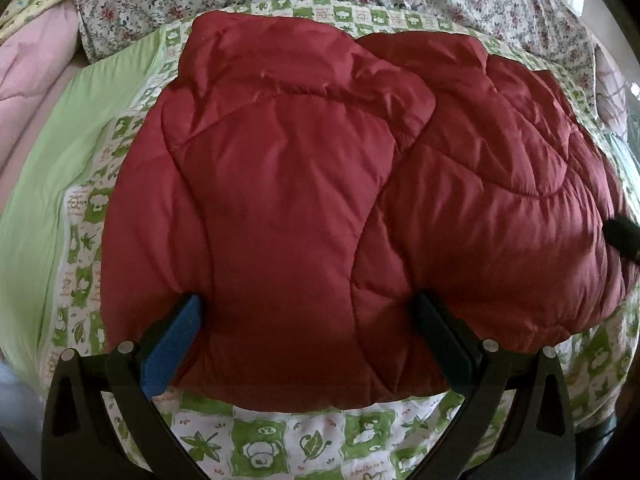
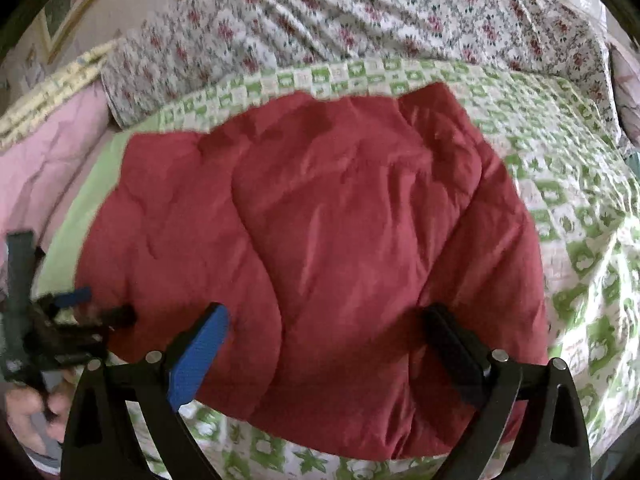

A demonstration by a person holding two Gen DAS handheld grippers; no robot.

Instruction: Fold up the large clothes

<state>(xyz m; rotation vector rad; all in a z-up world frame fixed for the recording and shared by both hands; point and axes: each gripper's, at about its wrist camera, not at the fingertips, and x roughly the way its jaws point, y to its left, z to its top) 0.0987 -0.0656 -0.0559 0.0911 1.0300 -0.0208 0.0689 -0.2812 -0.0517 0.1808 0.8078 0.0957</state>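
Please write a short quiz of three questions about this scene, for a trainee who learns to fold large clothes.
1. True or false: the left gripper has its jaws shut.
2. What lies directly under the red padded jacket? A) bare wooden floor B) green-and-white patterned sheet C) glass table
3. Fill in: behind the jacket lies bedding with a ______ print.

Key:
1. False. Both the left gripper and the right gripper are open, fingers spread over the jacket's near edge.
2. B
3. floral

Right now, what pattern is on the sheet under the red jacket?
Green-and-white checks with small leaf and animal motifs on the sheet, clearest in the left wrist view.
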